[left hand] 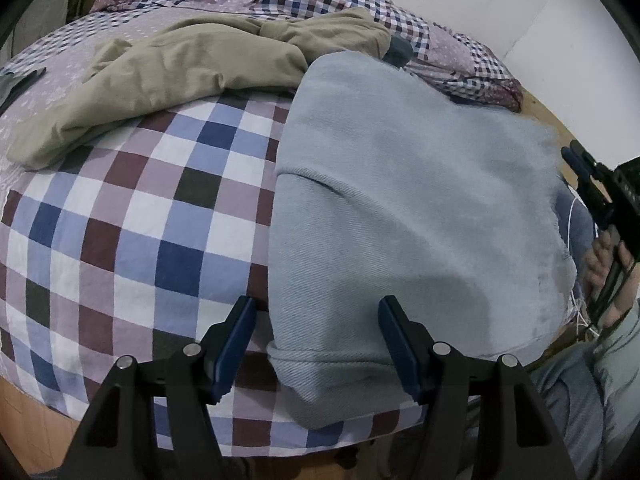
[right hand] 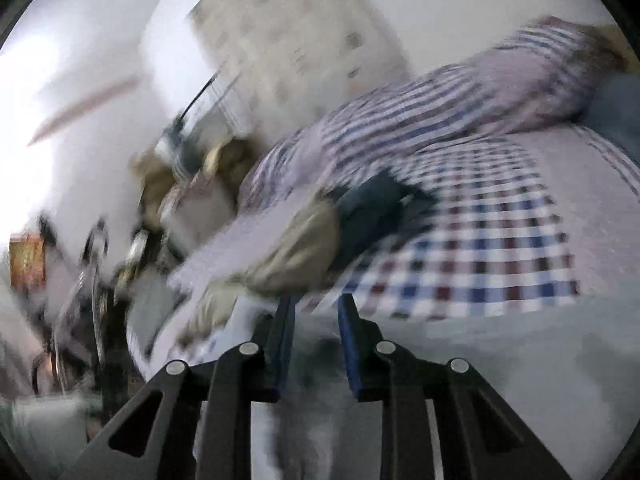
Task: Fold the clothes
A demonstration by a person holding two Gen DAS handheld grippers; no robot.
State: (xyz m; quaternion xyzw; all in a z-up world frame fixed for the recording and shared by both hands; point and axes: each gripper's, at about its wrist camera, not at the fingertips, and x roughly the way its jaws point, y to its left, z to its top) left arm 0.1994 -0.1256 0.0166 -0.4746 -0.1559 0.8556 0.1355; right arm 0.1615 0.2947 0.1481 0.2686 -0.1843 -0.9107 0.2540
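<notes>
Where checked bedspread (left hand: 132, 216) (white wall (left hand: 472, 8) behind) bears folded jeans (left hand: 400, 200), both tools apart.

No lettering I can read on my checked bedcover (left hand: 132, 216), none on the pale blue garment (left hand: 416, 208) or the tan one (left hand: 168, 68), my right-hand view too smeared, perhaps hiding some small print

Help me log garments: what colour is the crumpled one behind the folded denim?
Beige; clearest in the left wrist view.
</notes>
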